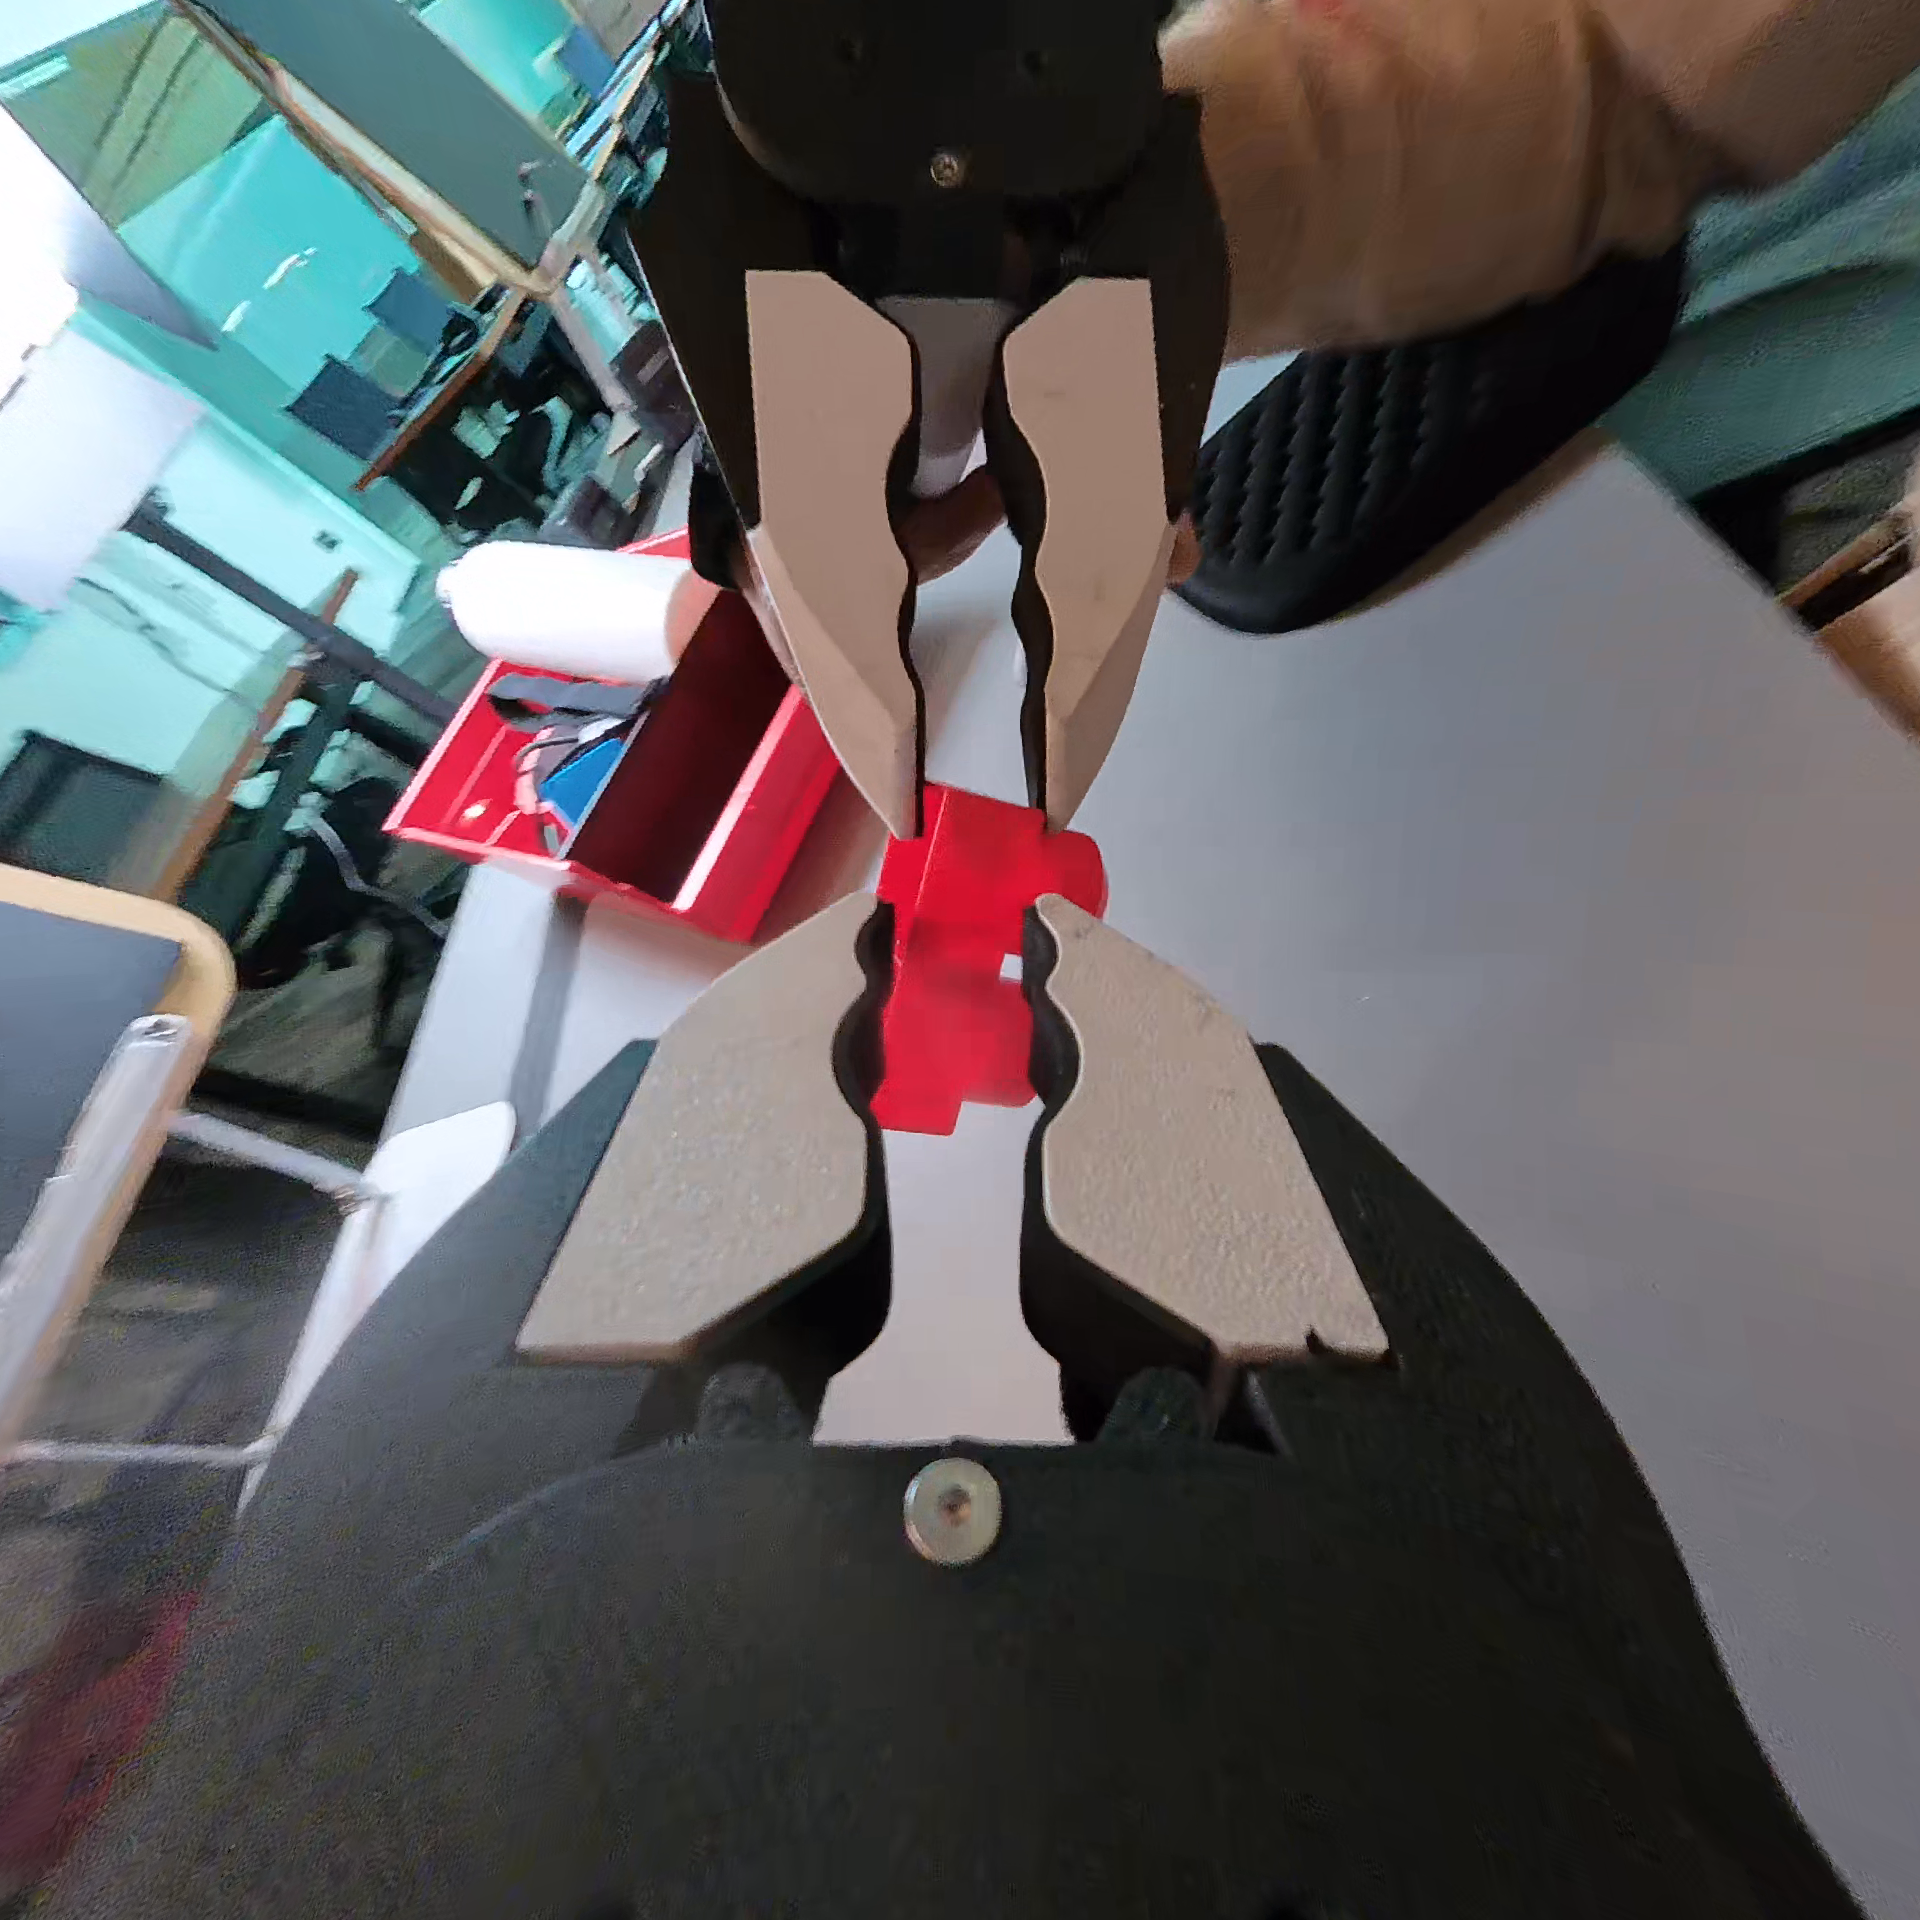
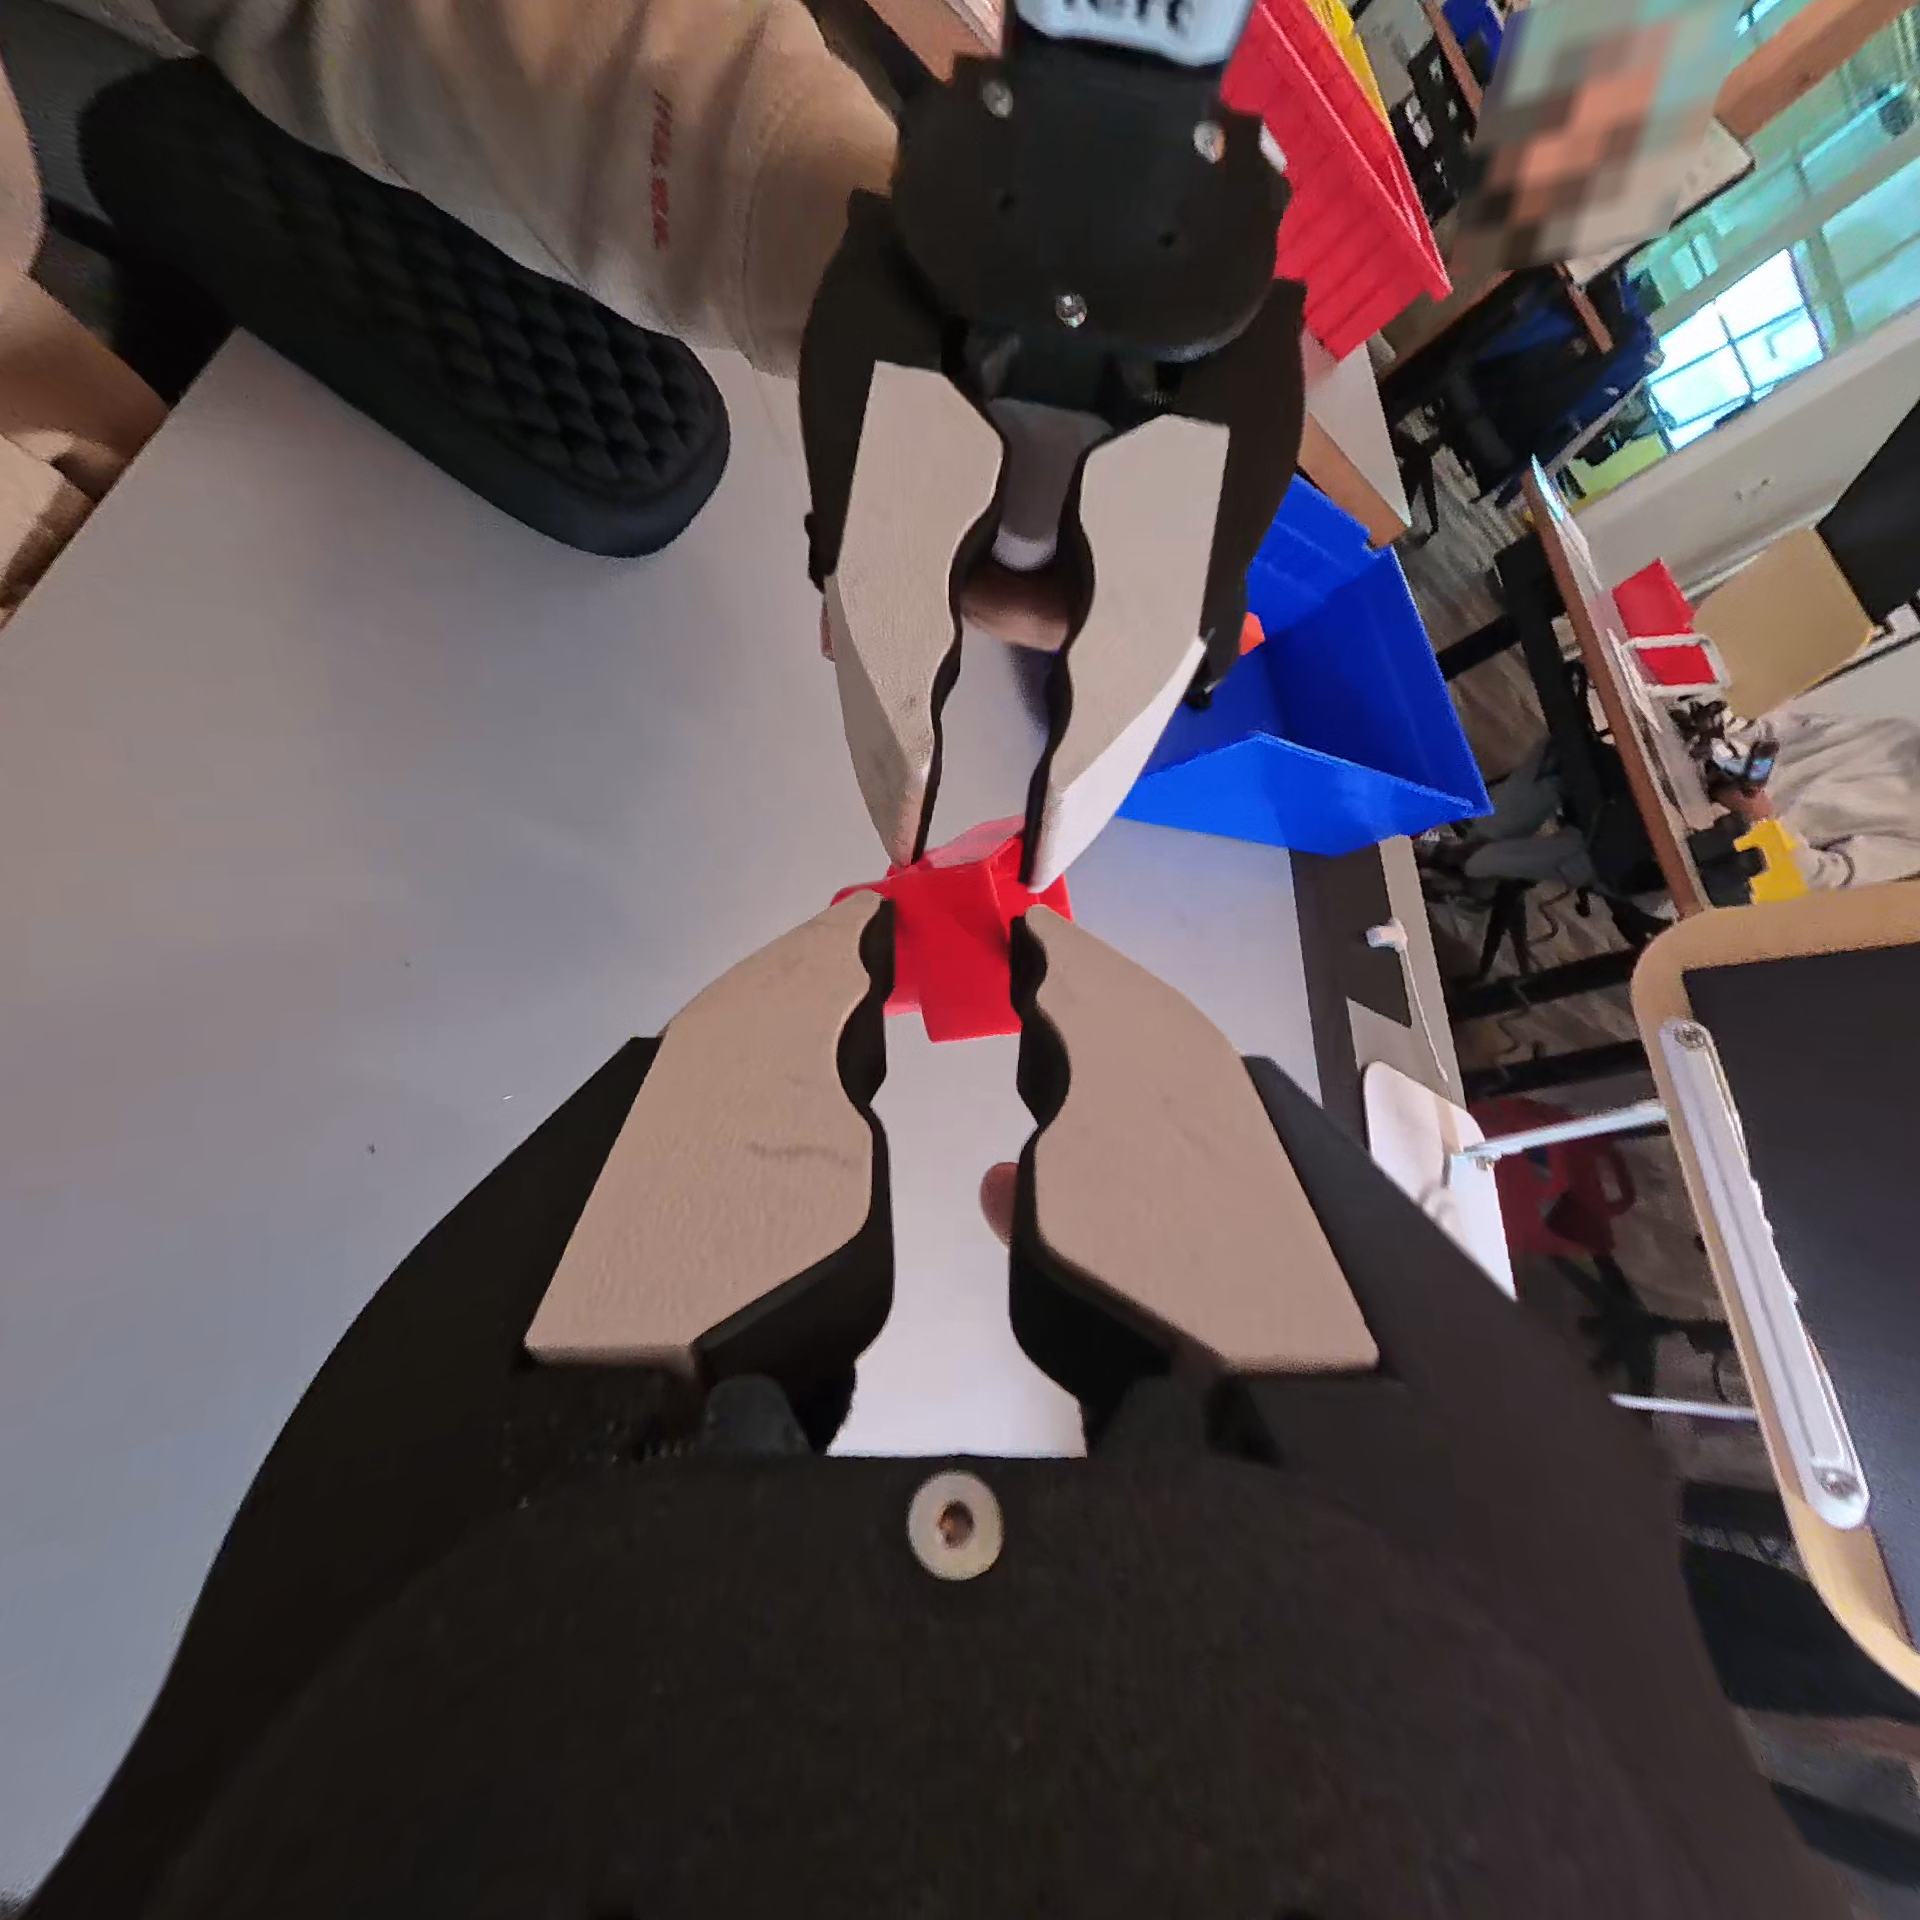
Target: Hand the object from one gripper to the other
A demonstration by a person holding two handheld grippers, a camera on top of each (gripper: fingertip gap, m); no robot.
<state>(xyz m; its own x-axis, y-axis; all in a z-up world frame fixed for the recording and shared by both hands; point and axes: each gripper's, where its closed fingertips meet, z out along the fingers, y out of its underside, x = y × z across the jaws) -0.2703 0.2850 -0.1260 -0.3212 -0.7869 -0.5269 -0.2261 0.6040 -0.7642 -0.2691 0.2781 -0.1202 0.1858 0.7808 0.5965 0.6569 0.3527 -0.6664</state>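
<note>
both grippers meet tip to tip over the grey table (image 1: 1455, 935). the red plastic block (image 1: 966, 997) sits between them in mid-air, left gripper (image 1: 956, 925) clamped on its near end, right gripper (image 1: 982, 826) pinching the far end, so either could let go.

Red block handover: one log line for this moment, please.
phase: mid-handover | red block: airborne over table | left gripper: gripping | right gripper: gripping

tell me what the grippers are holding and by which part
Both hold one red block above the table: the left gripper pinches its near end, the right gripper its far end.
</note>
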